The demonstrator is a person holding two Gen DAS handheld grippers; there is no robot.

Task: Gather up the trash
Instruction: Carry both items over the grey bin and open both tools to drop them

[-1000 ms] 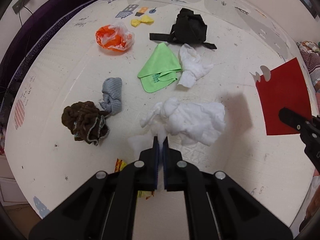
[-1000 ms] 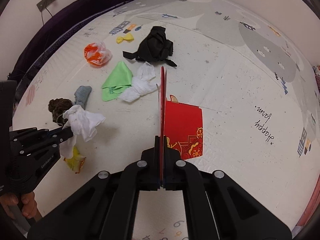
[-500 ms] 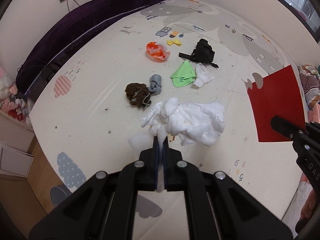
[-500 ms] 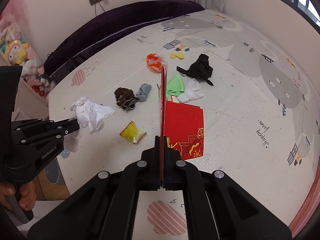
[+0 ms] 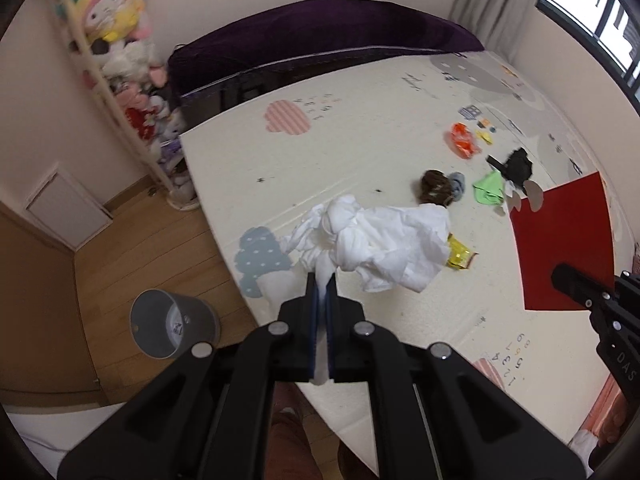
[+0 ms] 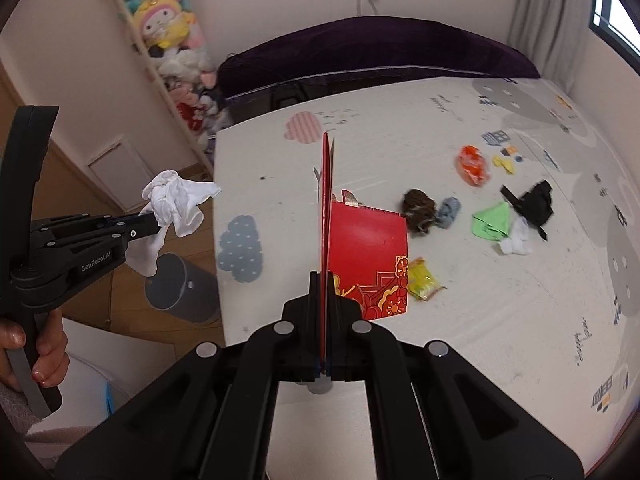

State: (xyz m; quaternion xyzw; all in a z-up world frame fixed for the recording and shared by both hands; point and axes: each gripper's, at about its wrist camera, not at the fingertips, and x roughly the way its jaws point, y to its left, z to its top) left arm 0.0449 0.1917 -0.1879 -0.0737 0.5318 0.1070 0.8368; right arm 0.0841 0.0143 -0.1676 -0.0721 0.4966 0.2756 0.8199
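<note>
My left gripper (image 5: 321, 282) is shut on a crumpled white tissue wad (image 5: 380, 242), held in the air over the mat's left edge; it also shows in the right wrist view (image 6: 176, 204). My right gripper (image 6: 325, 280) is shut on a red paper envelope (image 6: 368, 256), seen edge-on and hanging open to the right; in the left wrist view it is a flat red sheet (image 5: 564, 240). A grey trash bin (image 5: 168, 324) stands on the wooden floor left of the mat, below and left of the tissue; it also shows in the right wrist view (image 6: 180, 286).
On the cream play mat (image 6: 500, 300) lie a yellow wrapper (image 6: 422, 280), a brown cloth ball (image 6: 418, 210), a grey sock (image 6: 448, 210), a green cloth (image 6: 492, 222), a black bag (image 6: 534, 202) and an orange bag (image 6: 472, 164). A plush-toy shelf (image 5: 120, 80) stands far left.
Both grippers have risen and swung left with their loads. The mat's left edge, the wooden floor and the grey bin have come into view. The litter on the mat now lies farther right.
</note>
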